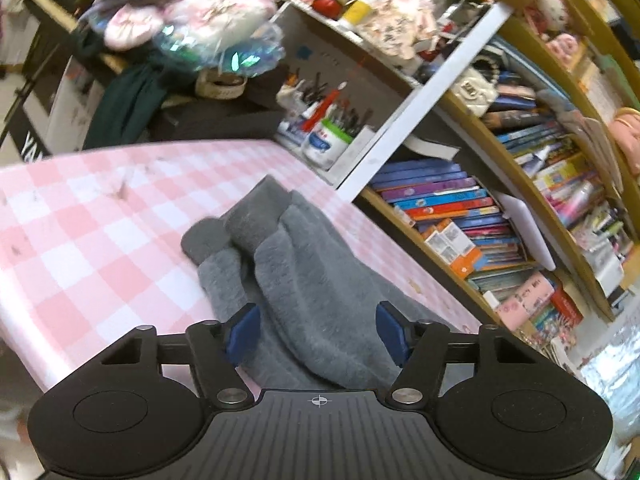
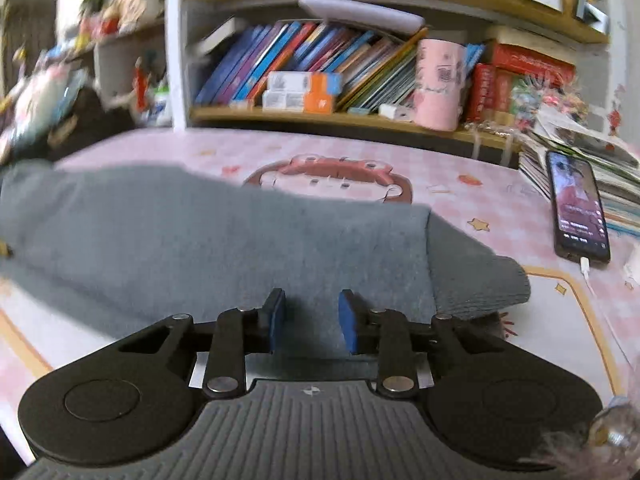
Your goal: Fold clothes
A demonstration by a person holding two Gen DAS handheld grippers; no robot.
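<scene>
A fuzzy grey garment [image 1: 304,272] lies bunched on the pink checked table [image 1: 88,216], its ribbed cuffs [image 1: 240,216] at the far end. My left gripper [image 1: 318,332] is open, its blue pads either side of the garment's near end, and I cannot tell if they touch it. In the right wrist view the same grey garment [image 2: 208,240] lies stretched across the pink table [image 2: 480,200], with a ribbed hem [image 2: 480,280] at the right. My right gripper [image 2: 312,318] is open, just over the garment's near edge.
A bookshelf full of books [image 1: 460,216] runs along the table's far side and shows in the right wrist view too [image 2: 312,72]. A phone [image 2: 578,212] on a charging cable leans on a book stack at the right. Pen pots [image 1: 328,136] and clutter stand at the table's end.
</scene>
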